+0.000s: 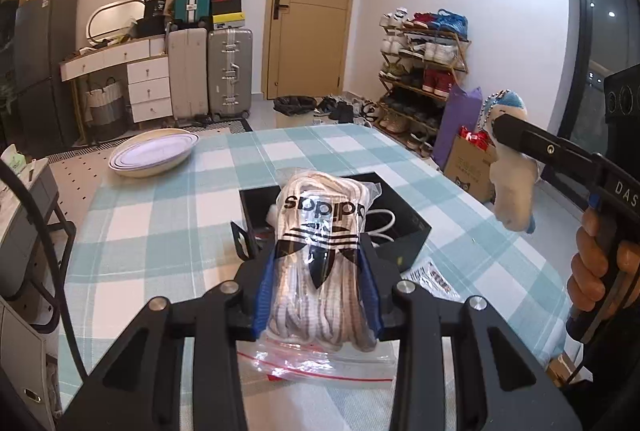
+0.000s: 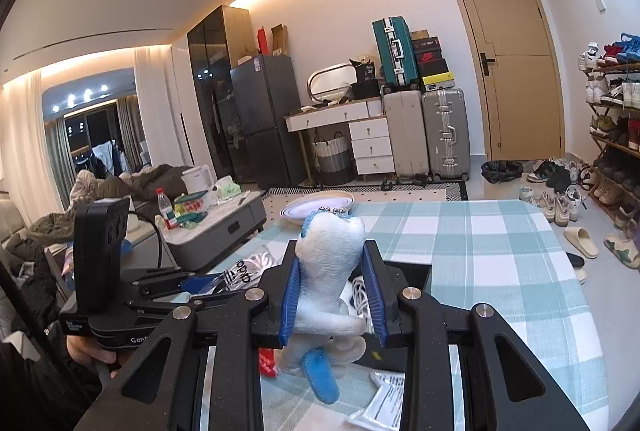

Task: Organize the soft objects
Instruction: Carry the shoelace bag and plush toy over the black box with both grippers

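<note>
Left hand-held gripper [image 1: 318, 291]: clamped on bag of laces [image 1: 320, 251], blue pads pressing both long sides at mid-length. Bag raised off the desk [image 1: 160, 207], above and in front of the open black box [image 1: 400, 227]. Long axis of bag in line with the fingers, pointing away from the camera toward the box; printed logo end forward, red zip-seal end hanging nearest the wrist. Side grip probably chosen so the slack plastic cannot fold or slip: laces bunched inside give the pads something firm.

Right hand-held gripper [image 2: 334, 295]: closed on plush toy [image 2: 330, 263], pads squeezing its white body at the waist. Toy held in the air over the near edge of the box, well apart from the desk surface. Long axis roughly upright in the right wrist view, blue-crested head up and forward, blue limb dangling below the fingers. Bead chain at the head end, loose.

White cord visible inside the box; seemingly the collecting container. Printed paper slip [image 2: 380, 403] flat on the desk beside the box. White dish [image 1: 154, 155] at far desk corner, not involved.

Judgement: both items in transport, likely toward the box. Release not yet made. Risk: toy limb or bag seal catching on box rim.
</note>
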`<move>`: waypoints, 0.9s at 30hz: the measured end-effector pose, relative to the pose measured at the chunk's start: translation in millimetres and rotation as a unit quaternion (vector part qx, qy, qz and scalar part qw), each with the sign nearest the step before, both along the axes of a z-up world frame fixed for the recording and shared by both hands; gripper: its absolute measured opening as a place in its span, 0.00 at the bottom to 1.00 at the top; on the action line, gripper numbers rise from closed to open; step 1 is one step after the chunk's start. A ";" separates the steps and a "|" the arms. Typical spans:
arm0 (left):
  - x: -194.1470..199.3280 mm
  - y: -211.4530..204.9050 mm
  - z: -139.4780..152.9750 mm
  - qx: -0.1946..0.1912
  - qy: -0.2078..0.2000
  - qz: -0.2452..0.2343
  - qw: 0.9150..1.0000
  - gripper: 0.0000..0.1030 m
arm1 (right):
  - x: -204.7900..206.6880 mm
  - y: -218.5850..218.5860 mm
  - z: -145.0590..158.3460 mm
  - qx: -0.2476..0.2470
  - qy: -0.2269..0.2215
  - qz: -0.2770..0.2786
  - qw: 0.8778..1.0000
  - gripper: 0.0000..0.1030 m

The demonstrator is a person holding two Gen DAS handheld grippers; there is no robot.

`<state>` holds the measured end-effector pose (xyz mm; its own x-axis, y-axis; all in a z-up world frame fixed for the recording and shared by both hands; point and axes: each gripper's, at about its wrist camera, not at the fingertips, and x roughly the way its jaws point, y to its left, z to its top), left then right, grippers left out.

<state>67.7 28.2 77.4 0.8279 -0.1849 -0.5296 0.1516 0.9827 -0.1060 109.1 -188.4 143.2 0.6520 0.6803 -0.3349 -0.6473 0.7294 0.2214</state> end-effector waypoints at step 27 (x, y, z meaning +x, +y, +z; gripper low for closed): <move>75.5 10.1 -16.9 -0.013 0.010 0.062 0.998 0.35 | 89.5 32.4 -33.2 -0.032 0.063 0.003 0.997 0.29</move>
